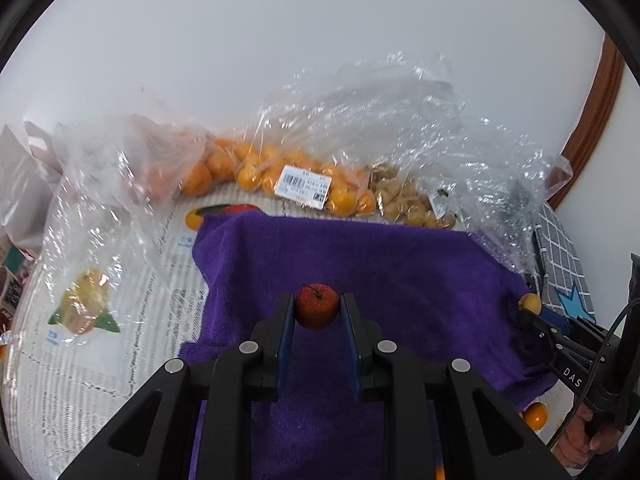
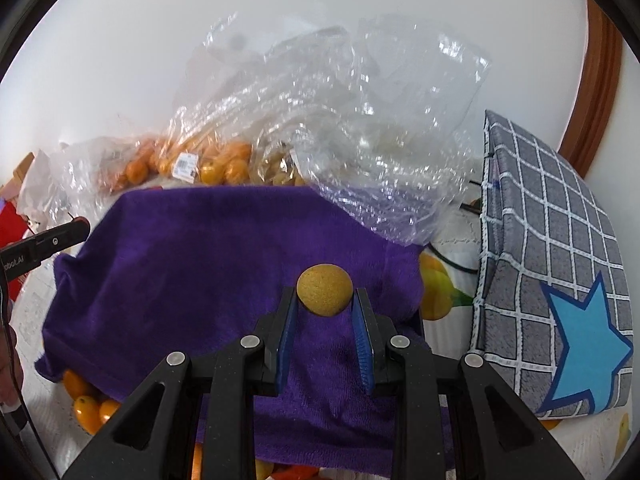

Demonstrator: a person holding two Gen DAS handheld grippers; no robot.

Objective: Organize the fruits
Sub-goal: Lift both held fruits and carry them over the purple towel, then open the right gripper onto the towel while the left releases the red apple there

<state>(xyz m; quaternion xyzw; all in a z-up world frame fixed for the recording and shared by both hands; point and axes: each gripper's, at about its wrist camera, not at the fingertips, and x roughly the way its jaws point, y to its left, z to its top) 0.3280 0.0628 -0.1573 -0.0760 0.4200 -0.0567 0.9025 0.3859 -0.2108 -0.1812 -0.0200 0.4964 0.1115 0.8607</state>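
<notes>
The left hand-held gripper (image 1: 317, 307) pinches a small red apple (image 1: 317, 306) above a purple towel (image 1: 400, 272) spread on the desk (image 1: 100, 360), while the right hand-held gripper (image 2: 325, 295) clamps a small round yellow fruit (image 2: 325, 289) over the same cloth. Behind the towel, clear plastic bags (image 1: 400, 120) hold oranges (image 1: 248, 172) and tan fruit, beside a grey checked cushion (image 2: 552, 248).
</notes>
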